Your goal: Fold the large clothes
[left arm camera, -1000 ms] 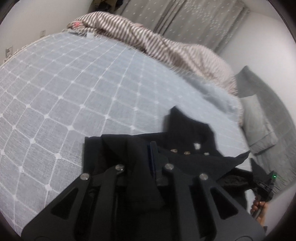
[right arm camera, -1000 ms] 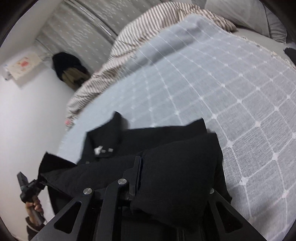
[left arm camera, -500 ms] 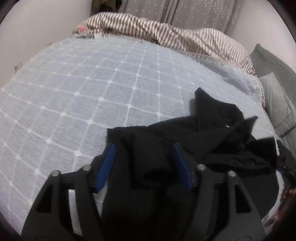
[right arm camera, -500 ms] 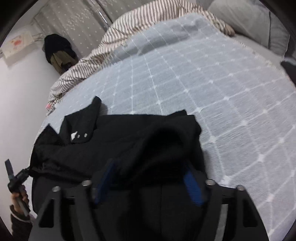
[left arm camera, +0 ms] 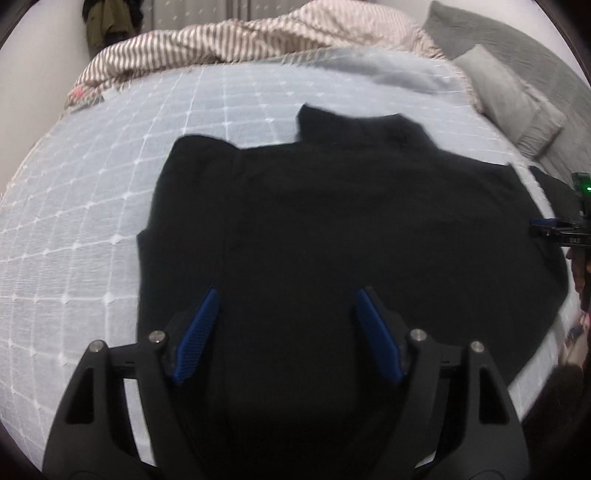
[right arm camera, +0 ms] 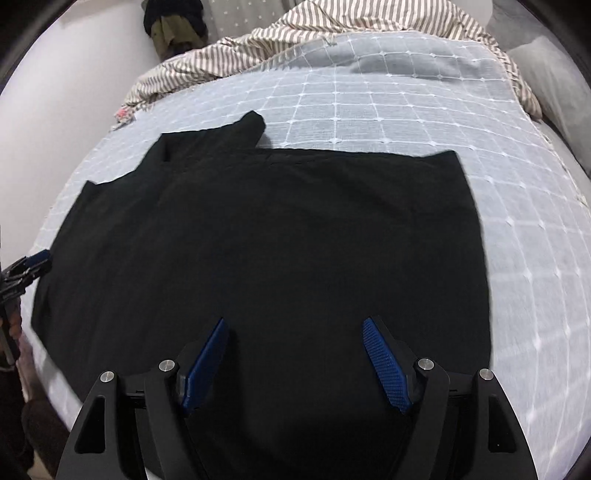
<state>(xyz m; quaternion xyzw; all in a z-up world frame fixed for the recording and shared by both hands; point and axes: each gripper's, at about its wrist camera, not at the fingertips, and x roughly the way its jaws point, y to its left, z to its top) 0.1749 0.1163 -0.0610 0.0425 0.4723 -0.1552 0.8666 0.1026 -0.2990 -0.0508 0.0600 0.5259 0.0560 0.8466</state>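
Where flat, garment [right arm camera: 280, 236] lengthwise left-right.

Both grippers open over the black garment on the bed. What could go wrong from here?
1. The black garment reaches the near edge of the bed; a pull toward the person may drag it off.
2. One corner juts out at the far edge; folding now could trap it unevenly.
3. Black cloth shows few edges, so the left gripper or right gripper may pinch several layers.

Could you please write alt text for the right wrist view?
A black garment lies spread flat on a pale blue grid-patterned bedspread. The right gripper hovers open above its near edge, with a striped duvet bunched behind.
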